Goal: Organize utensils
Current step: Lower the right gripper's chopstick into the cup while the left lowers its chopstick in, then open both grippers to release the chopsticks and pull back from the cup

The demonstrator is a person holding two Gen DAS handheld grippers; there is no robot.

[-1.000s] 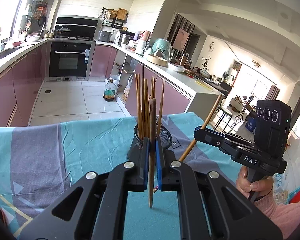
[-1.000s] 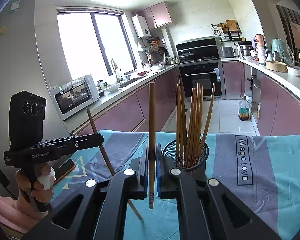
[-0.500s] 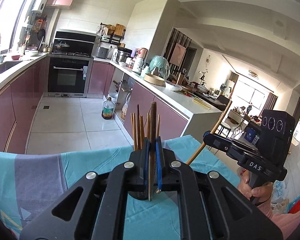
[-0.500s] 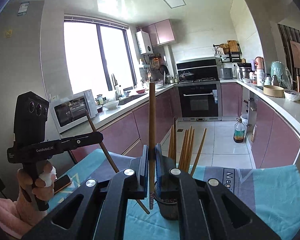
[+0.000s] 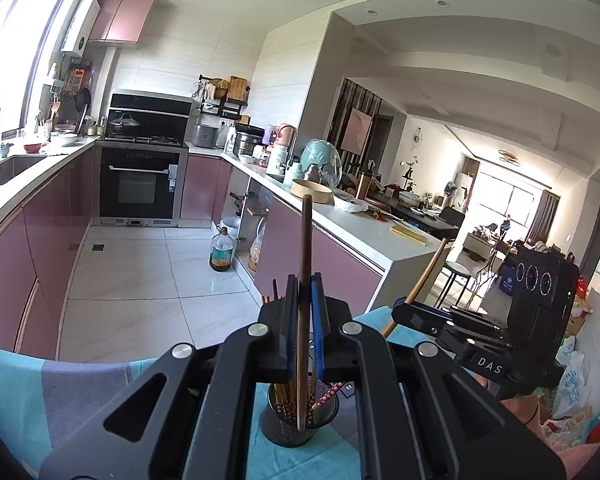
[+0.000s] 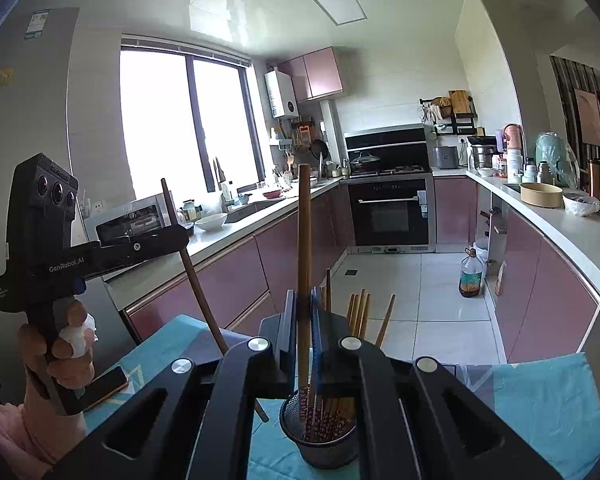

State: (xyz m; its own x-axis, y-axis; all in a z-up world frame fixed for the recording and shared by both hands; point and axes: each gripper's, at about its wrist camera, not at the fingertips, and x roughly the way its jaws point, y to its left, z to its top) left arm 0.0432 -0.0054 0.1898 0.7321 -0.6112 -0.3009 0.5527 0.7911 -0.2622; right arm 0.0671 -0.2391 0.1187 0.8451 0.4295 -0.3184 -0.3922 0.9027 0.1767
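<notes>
A black mesh holder with several wooden chopsticks stands on the teal cloth; it also shows in the right wrist view. My left gripper is shut on an upright brown chopstick whose lower tip hangs over the holder's mouth. My right gripper is shut on another upright chopstick, also directly above the holder. Each gripper shows in the other's view, the right gripper and the left gripper.
The teal and grey tablecloth covers the table. A dark phone-like slab lies on the cloth at the left. Purple kitchen cabinets, an oven and a tiled floor lie beyond the table edge.
Both grippers have risen and moved in over the holder with their chopsticks. The holder now sits low, just under the jaws, in both views.
</notes>
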